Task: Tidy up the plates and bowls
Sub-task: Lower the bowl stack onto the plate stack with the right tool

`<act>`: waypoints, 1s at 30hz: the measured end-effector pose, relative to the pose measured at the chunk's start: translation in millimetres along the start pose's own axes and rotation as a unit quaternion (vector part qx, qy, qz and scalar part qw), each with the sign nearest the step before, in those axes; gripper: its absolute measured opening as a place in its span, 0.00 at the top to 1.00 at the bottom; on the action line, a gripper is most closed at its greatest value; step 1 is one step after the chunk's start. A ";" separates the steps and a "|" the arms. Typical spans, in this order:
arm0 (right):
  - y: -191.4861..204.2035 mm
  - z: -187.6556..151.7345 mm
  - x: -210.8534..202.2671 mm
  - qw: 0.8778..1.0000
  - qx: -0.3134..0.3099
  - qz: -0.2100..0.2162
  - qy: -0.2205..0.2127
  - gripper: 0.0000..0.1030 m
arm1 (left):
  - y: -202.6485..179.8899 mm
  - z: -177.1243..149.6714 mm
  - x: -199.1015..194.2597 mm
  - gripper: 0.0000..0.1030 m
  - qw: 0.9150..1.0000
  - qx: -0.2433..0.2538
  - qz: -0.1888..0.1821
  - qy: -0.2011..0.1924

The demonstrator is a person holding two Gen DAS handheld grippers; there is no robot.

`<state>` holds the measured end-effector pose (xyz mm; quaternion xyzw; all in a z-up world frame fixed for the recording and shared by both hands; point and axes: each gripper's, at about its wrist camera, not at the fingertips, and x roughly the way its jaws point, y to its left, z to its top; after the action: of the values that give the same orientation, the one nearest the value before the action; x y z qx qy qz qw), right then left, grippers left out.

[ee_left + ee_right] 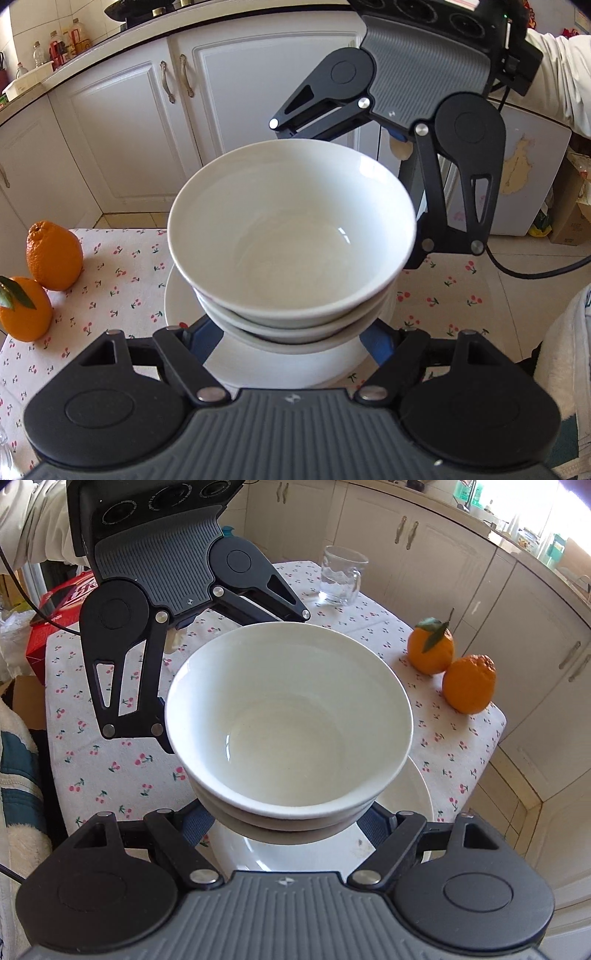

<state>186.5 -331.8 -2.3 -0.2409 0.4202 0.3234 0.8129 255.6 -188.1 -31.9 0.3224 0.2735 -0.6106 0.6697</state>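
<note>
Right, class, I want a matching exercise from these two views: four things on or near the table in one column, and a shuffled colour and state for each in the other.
Column one
1. stack of bowls
2. oranges
3. glass mug
4. box

Column two
A. clear, upright
B. red, partly hidden
C. white, nested
D. orange, side by side

Pairs: 1-C, 2-D, 3-A, 4-B

bare tablecloth (110,775) beside stacked bowls (288,716), oranges (450,664) and glass mug (340,576) blocking far edge
</note>
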 end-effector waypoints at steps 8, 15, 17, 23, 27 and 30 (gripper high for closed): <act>-18.6 -11.7 12.5 1.000 0.019 0.003 0.010 0.17 | 13.1 2.7 21.2 0.23 1.000 -0.012 -0.011 0.006; -24.3 -13.8 15.5 0.999 0.031 0.008 0.010 0.17 | 15.9 4.0 23.1 0.23 1.000 -0.017 -0.015 0.007; -25.1 -14.4 16.2 0.999 0.033 0.008 0.010 0.17 | 17.9 4.2 24.5 0.23 1.000 -0.022 -0.016 0.008; -27.4 -15.7 18.1 0.999 0.040 0.012 0.008 0.17 | 20.3 3.3 24.7 0.23 0.999 -0.029 -0.018 0.008; -30.0 -16.0 18.6 0.999 0.046 0.015 0.006 0.17 | 20.1 2.7 24.1 0.23 0.999 -0.030 -0.018 0.006; -32.0 -17.0 19.2 0.998 0.052 0.020 0.007 0.17 | 19.9 2.3 23.9 0.23 0.999 -0.029 -0.016 0.005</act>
<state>209.2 -358.5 -23.6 -0.1919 0.4465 0.3154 0.8151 277.7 -204.4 -46.7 0.3015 0.3001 -0.6113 0.6673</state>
